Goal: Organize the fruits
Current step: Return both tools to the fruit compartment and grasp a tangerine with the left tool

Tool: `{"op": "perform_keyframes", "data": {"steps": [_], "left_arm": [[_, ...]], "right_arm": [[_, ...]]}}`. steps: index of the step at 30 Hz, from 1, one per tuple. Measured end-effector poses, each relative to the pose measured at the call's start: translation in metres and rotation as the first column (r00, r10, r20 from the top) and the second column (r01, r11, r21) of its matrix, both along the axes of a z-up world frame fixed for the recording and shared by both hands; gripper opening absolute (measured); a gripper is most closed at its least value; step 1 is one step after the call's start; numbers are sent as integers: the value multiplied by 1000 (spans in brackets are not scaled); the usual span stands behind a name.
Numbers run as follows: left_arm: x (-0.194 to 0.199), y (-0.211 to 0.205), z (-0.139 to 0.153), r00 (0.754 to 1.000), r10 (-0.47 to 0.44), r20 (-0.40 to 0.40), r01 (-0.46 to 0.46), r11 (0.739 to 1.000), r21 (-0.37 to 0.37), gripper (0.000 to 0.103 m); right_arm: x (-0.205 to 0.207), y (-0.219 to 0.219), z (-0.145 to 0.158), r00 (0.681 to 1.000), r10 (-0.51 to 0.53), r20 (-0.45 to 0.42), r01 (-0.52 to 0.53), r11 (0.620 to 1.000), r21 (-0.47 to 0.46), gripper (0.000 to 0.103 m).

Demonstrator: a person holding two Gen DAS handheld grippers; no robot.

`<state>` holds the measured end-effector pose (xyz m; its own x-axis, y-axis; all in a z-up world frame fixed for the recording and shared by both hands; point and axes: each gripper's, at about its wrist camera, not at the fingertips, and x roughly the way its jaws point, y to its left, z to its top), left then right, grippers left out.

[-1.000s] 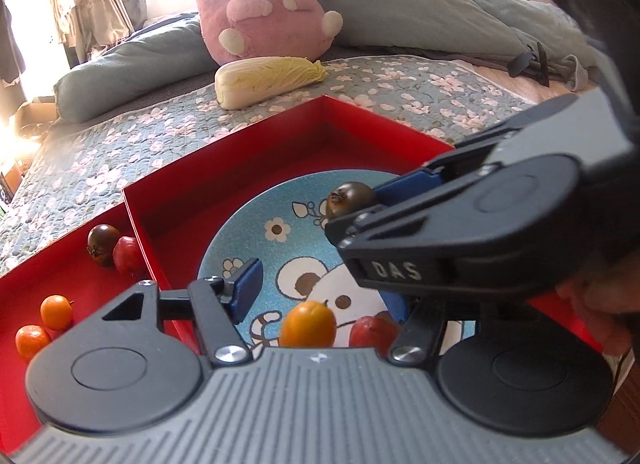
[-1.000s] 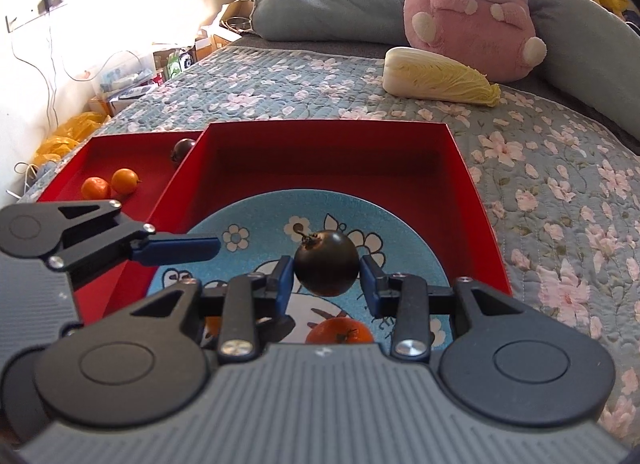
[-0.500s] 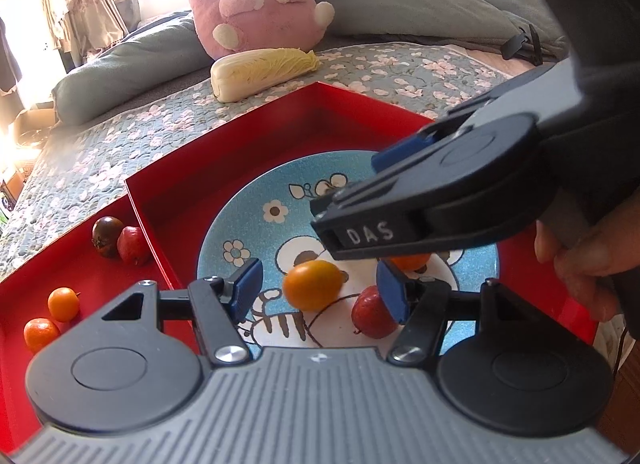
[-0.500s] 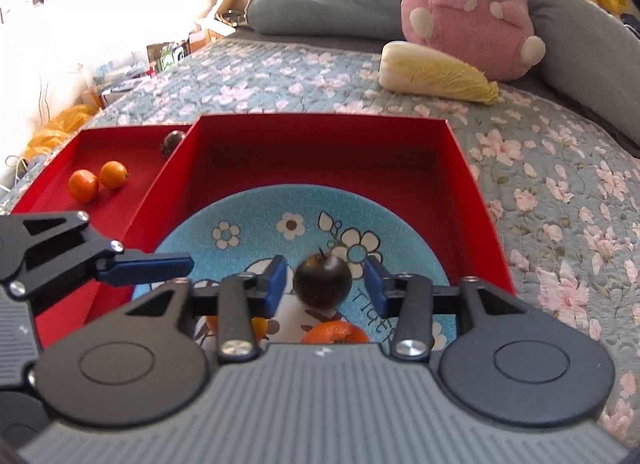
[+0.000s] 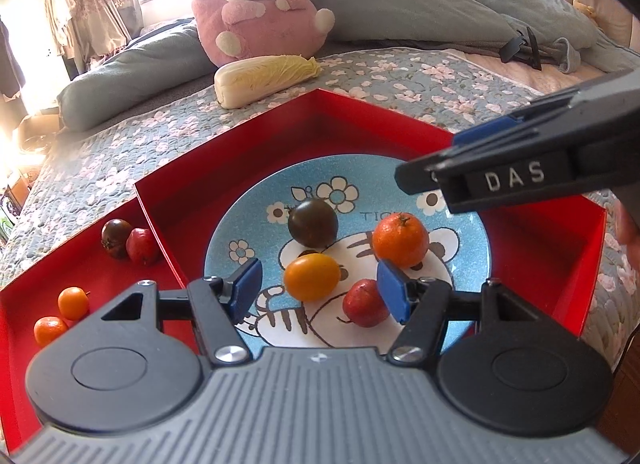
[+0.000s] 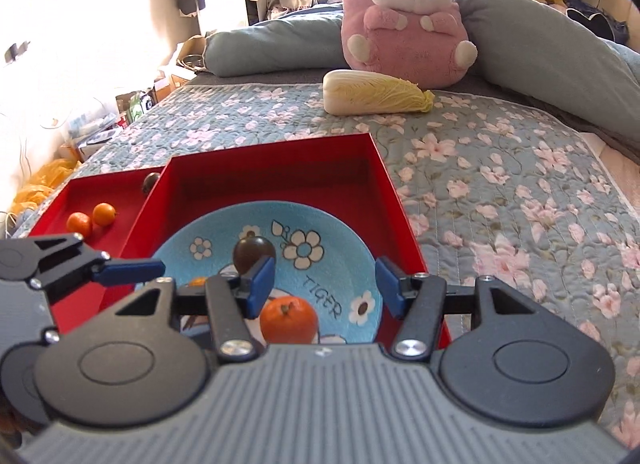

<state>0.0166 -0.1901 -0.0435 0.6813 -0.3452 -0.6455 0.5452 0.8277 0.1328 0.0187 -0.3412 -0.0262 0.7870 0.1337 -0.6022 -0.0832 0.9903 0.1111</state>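
A blue cartoon plate (image 5: pixel 460 248) lies in the larger red box (image 5: pixel 248 151). On it rest a dark tomato (image 5: pixel 313 223), an orange tangerine (image 5: pixel 400 240), a yellow-orange tomato (image 5: pixel 312 276) and a red fruit (image 5: pixel 365 304). My left gripper (image 5: pixel 320 292) is open and empty just above the plate's near side. My right gripper (image 6: pixel 325 282) is open and empty above the plate (image 6: pixel 340 240); the dark tomato (image 6: pixel 253 252) lies beyond its left finger, the tangerine (image 6: pixel 289 320) below it.
The smaller red tray (image 5: pixel 28 296) on the left holds a dark tomato (image 5: pixel 114 238), a red fruit (image 5: pixel 142 246) and two small orange fruits (image 5: pixel 72 303). A napa cabbage (image 5: pixel 264 79) and a pink plush rabbit (image 5: pixel 260 3) lie on the floral quilt behind.
My right gripper opened and let the dark tomato go onto the plate, then drew back to the right. My left gripper stayed open over the plate.
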Motion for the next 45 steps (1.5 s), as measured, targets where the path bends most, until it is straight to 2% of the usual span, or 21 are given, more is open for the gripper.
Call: {"op": "perform_keyframes", "data": {"steps": [4,6,10,13,16,22,25,28,32,35,38,43,45], "left_arm": [[-4,4,5,1000,10,11,-10,1000,-17,69],[-5,11,11,999,37,12,-37,998,-52,69],[1,31,19,991,135,18,-132,986,-104,69],[7,50,22,974,225,23,-221,968,-120,69],[13,72,24,945,325,29,-319,939,-126,69],[27,125,15,851,523,48,-519,851,-77,69],[35,154,8,812,583,25,-581,811,-64,69],[44,177,1,792,611,3,-610,790,-58,69],[55,184,-9,798,602,-29,-603,796,-51,69],[65,176,-16,814,581,-11,-581,814,-17,69],[78,174,-22,815,579,14,-579,815,25,69],[94,175,-30,819,573,7,-573,819,29,68],[96,173,-32,828,560,-7,-560,828,19,58]], "right_arm": [[-5,5,-1,1000,6,-11,-6,1000,-7,59],[-7,9,0,1000,18,-10,-18,1000,-8,59],[-8,20,9,999,40,17,-40,999,-15,59],[-4,29,17,998,54,40,-53,998,-19,58],[4,41,24,995,74,63,-73,997,-12,58],[22,81,31,983,163,86,-165,986,9,58],[29,102,31,973,214,89,-216,976,6,58],[37,121,30,961,262,84,-264,964,10,58],[51,145,30,943,321,82,-321,947,-10,58],[62,156,32,939,333,81,-333,943,-14,58],[71,161,35,939,335,83,-335,942,-7,58],[71,163,32,933,353,71,-352,936,-25,58],[72,163,29,935,349,65,-348,937,-23,58]]}}
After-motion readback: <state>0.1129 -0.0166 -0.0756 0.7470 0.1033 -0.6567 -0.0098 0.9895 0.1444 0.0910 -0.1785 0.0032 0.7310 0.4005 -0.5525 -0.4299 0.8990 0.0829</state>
